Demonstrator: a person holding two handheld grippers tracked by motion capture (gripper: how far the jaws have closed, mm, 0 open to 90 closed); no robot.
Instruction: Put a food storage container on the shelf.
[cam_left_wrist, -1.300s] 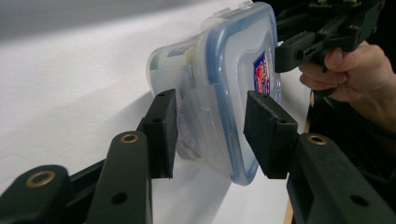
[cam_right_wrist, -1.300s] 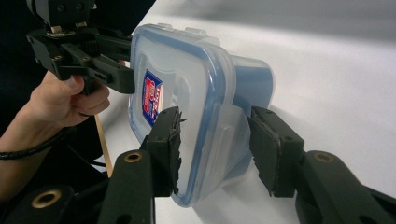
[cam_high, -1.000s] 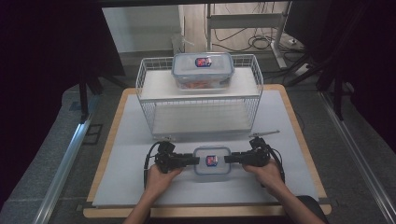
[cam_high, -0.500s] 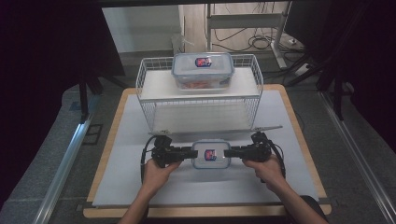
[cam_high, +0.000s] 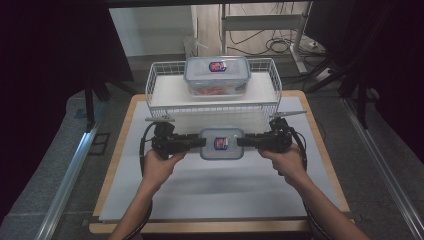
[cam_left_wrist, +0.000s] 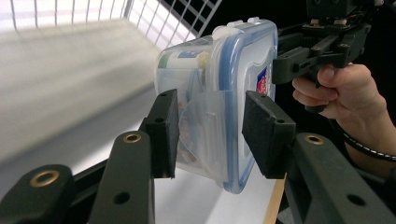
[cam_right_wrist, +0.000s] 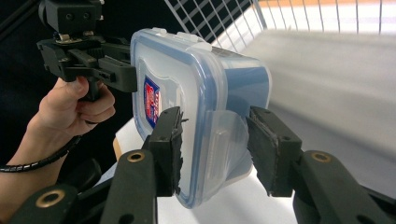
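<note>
The left tool (cam_high: 197, 142) comes in from the left, held in the person's left hand (cam_high: 159, 167), its jaws closed on the left short end of the small container (cam_high: 221, 143). In the left gripper view its pads (cam_left_wrist: 164, 128) press top and bottom on that end, over the clear side clip, with the blue-rimmed lid toward the right of that picture.

The small container hangs clear of the table (cam_high: 210, 192), between the two tools and just in front of the wire basket rack (cam_high: 152, 82). Its long axis runs left to right across the table, each short end pointing at a tool, and its lid with the red and blue label faces up in the high view.

The right tool (cam_high: 245, 141), in the right hand (cam_high: 285, 160), grips the opposite short end; the right gripper view shows its pads (cam_right_wrist: 169, 140) clamped on either side of the clip there.

On top of the rack a larger container (cam_high: 216, 75) lies lid up, its long axis also crosswise.
</note>
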